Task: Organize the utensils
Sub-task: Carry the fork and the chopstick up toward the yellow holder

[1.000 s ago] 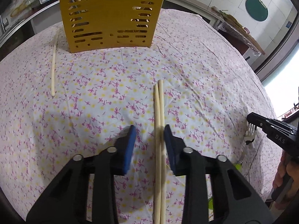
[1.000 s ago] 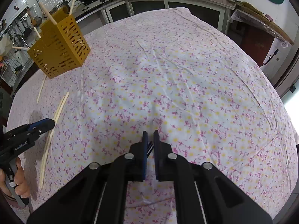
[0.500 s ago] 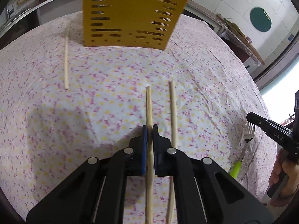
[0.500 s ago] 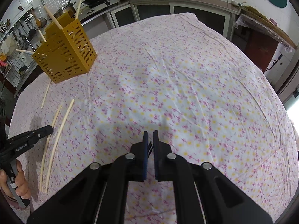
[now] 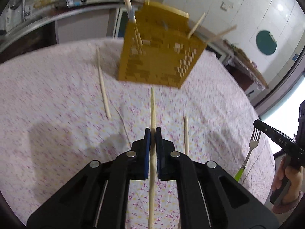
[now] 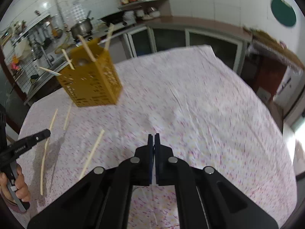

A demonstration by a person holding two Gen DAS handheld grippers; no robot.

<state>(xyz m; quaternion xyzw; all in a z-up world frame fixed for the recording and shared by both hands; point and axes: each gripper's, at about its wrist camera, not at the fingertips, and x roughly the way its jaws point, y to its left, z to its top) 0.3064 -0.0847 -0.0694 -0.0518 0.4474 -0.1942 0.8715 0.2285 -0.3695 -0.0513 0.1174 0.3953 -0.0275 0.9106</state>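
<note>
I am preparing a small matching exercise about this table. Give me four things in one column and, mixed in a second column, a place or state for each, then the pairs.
Things:
1. yellow basket
2. fork
3. middle chopstick
4. far-left chopstick

Places or states:
a. lies flat on the tablecloth, beside the basket
b. has a green handle
c. clamped in the left hand-held gripper
d. stands with chopsticks sticking out of its top

Pairs: 1-d; 2-b; 3-c; 4-a

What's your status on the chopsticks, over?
Left gripper shut on a chopstick, lifted. Right gripper shut on the fork. Yellow holder ahead, path clear.
</note>
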